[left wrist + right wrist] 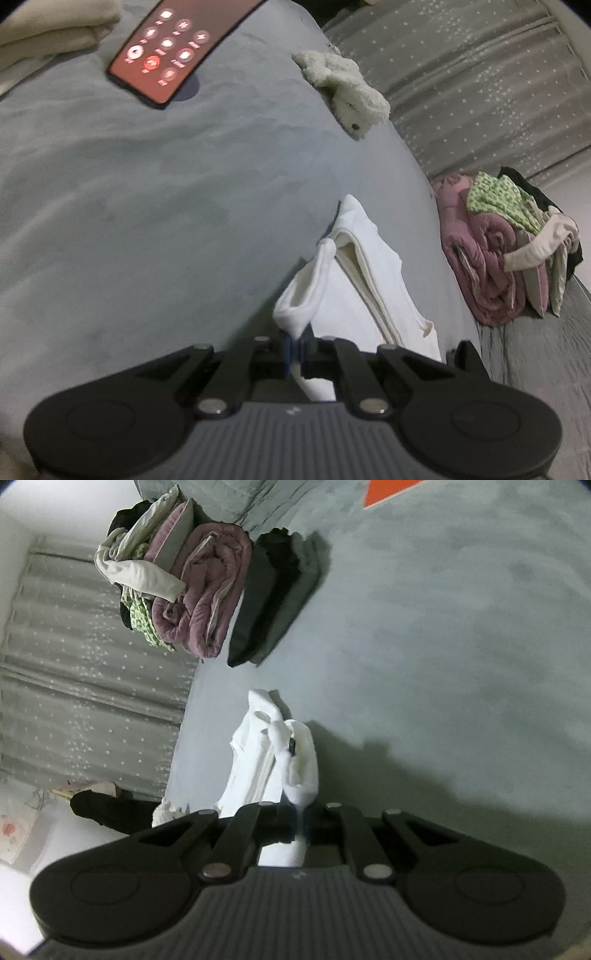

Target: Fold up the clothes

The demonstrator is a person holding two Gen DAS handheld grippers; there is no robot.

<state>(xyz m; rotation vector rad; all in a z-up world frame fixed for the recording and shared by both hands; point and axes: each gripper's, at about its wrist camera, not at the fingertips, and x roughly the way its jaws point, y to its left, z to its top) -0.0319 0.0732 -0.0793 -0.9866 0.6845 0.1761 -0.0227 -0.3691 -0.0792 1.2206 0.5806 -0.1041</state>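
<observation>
left gripper (295, 350) clamped on white garment (369, 277) | right gripper (301, 823) pinching same garment (258, 768) | cloth runs lengthwise away from both, over grey bed (147, 203)

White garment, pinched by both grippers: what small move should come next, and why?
Probably carry the held edge across and lay it flat. The left gripper and right gripper are both shut on the white garment, which is lifted and bunched over bare grey bedding, not yet a neat fold.

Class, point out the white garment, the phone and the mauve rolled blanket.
white garment (373, 280), left wrist view, its flat folded body.
phone (166, 51), left wrist view, its red screen.
mauve rolled blanket (207, 590), right wrist view, its rolled side.
</observation>
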